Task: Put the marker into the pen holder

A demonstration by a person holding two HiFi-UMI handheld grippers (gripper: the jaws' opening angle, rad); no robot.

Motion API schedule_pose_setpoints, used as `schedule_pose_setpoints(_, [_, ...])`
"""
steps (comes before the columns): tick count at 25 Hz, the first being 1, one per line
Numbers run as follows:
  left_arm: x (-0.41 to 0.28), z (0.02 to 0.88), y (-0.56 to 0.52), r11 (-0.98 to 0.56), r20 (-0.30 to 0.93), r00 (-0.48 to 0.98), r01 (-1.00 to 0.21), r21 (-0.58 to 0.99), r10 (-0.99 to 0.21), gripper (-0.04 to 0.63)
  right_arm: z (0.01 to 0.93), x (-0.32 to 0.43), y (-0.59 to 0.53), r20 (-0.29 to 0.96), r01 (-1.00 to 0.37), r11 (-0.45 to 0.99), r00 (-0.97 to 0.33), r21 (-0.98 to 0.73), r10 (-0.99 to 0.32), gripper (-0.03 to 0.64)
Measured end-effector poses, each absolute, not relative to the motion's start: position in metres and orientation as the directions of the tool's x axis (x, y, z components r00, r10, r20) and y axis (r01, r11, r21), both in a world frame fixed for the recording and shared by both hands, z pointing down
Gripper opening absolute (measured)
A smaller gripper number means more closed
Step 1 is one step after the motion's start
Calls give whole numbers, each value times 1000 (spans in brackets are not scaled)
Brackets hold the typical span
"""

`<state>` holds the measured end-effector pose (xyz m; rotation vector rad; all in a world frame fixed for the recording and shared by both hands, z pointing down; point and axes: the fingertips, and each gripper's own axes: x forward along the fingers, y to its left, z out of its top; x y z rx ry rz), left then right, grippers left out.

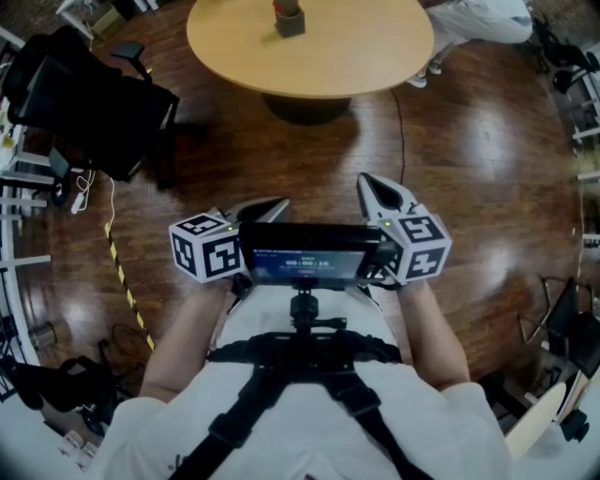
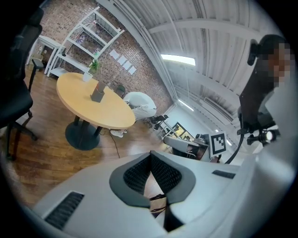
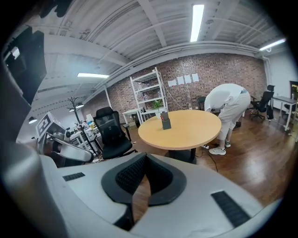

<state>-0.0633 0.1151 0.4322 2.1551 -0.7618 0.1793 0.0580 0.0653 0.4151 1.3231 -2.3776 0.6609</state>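
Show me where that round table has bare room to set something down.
Almost all of the round light wooden table is bare: the wide stretch from the dark grey pen holder to the near rim, and both sides of it. The crowding is around the table: a person in white bends at its right, a black office chair stands left.

Open office with brick wall (image 3: 223, 69) and glossy wooden floor (image 1: 469, 187)
A round table (image 1: 309, 56) is standing mid-room, white shelving (image 3: 149, 90) is lining the brick, strip lights (image 3: 196, 16) are glowing overhead.
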Motion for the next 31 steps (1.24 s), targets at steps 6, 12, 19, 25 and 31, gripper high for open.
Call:
schedule_pose_setpoints(6, [-61, 431, 116, -479, 368, 811, -571, 667, -454, -3, 413, 57, 66, 509, -852, 473, -516, -224, -689, 3])
schedule_pose_setpoints(12, [-59, 432, 118, -481, 372, 813, -570, 666, -448, -4, 415, 54, 68, 513, -844, 486, -528, -226, -677, 3])
schedule_pose_setpoints(19, [-60, 432, 119, -473, 374, 810, -572, 670, -451, -3, 417, 52, 69, 518, -838, 492, -536, -235, -667, 3])
schedule_pose_setpoints(25, [-59, 433, 121, -471, 376, 813, -569, 674, -445, -3, 418, 52, 70, 520, -836, 493, -540, -241, -662, 3])
schedule_pose_setpoints(31, [-58, 434, 121, -475, 375, 816, -565, 675, -440, -3, 420, 52, 71, 522, -837, 492, -538, -240, -662, 3])
